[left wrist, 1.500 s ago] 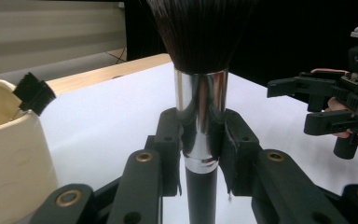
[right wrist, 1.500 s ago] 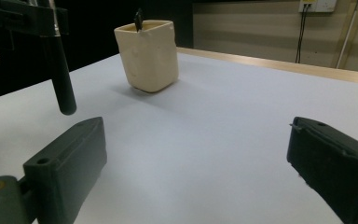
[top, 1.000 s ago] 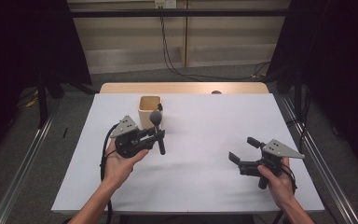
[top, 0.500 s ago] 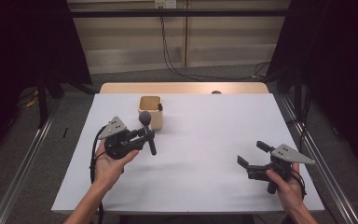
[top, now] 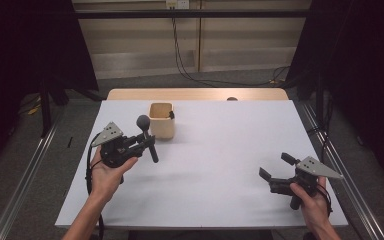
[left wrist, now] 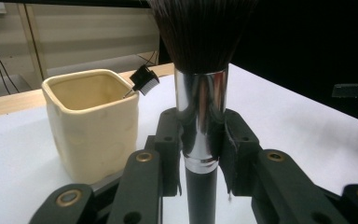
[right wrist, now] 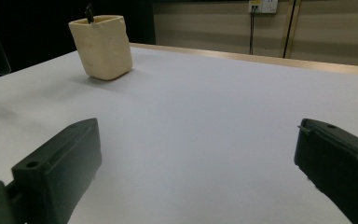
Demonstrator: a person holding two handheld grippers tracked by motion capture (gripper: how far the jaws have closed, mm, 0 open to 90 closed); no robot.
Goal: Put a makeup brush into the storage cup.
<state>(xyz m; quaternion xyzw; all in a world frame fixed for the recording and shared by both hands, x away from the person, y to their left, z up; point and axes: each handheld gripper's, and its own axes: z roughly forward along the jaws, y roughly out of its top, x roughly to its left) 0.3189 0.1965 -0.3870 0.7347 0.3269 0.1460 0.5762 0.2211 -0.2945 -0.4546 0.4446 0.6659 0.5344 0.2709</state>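
Left hand-held gripper clamps brush beside cup; right hand-held gripper gapes wide, near desk edge, open surface between.

the worktop was covered in plain white, with a strip of bare wood along its far edge. a cream square cup stood on it, left of centre, toward the back.

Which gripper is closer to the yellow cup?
Left. The left gripper holds a brush just beside the cup; the right gripper sits far across the table, jaws open.
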